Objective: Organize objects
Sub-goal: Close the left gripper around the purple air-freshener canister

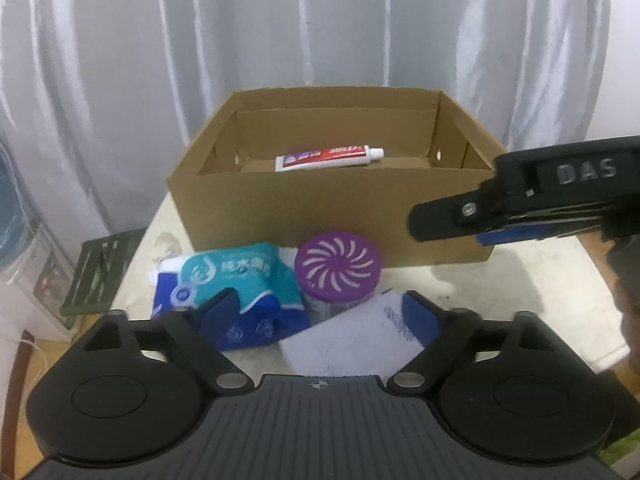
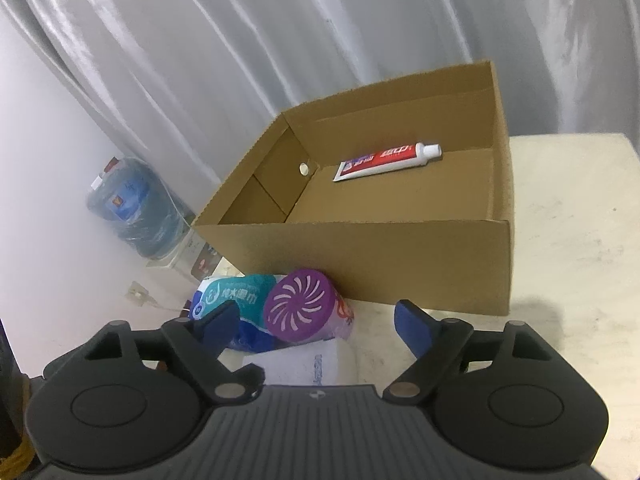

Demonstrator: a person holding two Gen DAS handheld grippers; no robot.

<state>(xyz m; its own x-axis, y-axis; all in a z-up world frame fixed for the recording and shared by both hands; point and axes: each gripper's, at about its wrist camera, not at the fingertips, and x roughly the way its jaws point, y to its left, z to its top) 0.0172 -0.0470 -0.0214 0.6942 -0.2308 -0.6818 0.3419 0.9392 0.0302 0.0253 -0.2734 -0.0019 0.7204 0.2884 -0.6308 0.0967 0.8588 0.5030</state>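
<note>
An open cardboard box (image 1: 280, 216) (image 2: 400, 264) stands on the table with a red and white toothpaste tube (image 1: 328, 157) (image 2: 390, 161) lying inside. In front of it lie a purple-lidded air freshener (image 1: 338, 266) (image 2: 300, 306), a teal and blue wet-wipes pack (image 1: 236, 276) (image 2: 236, 300) and a white packet (image 1: 352, 340) (image 2: 300, 364). My left gripper (image 1: 320, 316) is open and empty, just before these items. My right gripper (image 2: 316, 328) is open and empty above them; in the left wrist view it (image 1: 520, 204) enters from the right.
A pale table top (image 2: 568, 240) extends to the right of the box. A water bottle on a dispenser (image 2: 132, 208) (image 1: 16, 216) stands at the left beyond the table. A green object (image 1: 100, 276) lies off the table's left edge. Grey curtains hang behind.
</note>
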